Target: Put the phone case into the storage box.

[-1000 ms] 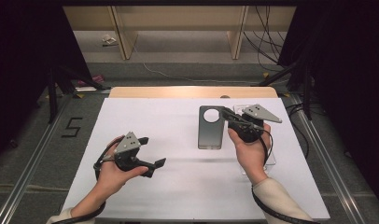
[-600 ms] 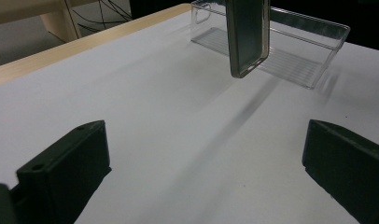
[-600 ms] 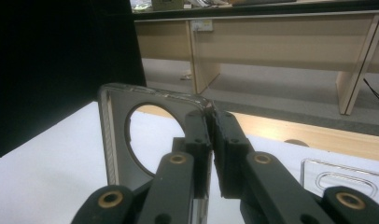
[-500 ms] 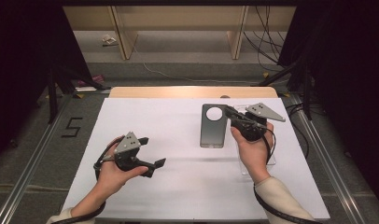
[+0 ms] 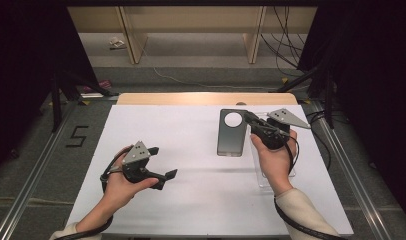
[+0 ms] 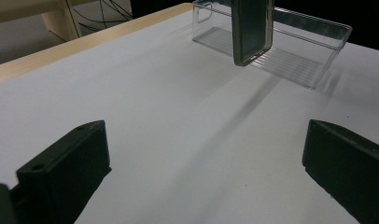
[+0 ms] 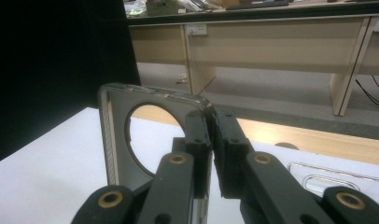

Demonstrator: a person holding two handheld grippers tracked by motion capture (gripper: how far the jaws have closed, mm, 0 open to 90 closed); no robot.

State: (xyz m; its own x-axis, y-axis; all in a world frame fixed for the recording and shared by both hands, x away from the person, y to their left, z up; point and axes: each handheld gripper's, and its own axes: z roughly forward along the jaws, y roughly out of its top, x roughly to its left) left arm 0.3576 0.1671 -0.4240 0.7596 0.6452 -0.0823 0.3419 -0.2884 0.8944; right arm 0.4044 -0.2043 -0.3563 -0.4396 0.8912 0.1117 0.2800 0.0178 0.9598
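The right hand-held gripper (image 5: 252, 121) is clamped on a phone case (image 5: 231, 132) — a dark, thin shell with a big round cut-out near its top. In the right gripper view the two jaws pinch the case's side wall (image 7: 204, 116) close to the upper corner, one pad inside the shell and one outside. The case hangs clear of the bench (image 5: 191, 200), lifted above the white surface just to the left of a clear plastic tray (image 6: 290, 56); the left gripper view shows it upright in the air in front of that tray, its lower edge (image 6: 246, 58) free.

The case looks light and hollow, so weight should be no trouble. It is probably a flexible, rubbery shell: held by one rim near a corner, it may twist or swing at its free end, and a thin wall can slip out of the pads if the grip loosens. A hold on the long side wall, nearer the middle, would likely steady it better than the corner. The glossy rim suggests a slightly slick surface — slow moves seem wise.

The left hand-held gripper (image 5: 158, 165) rests over the bench well apart from the case, its jaws spread wide with nothing between them.
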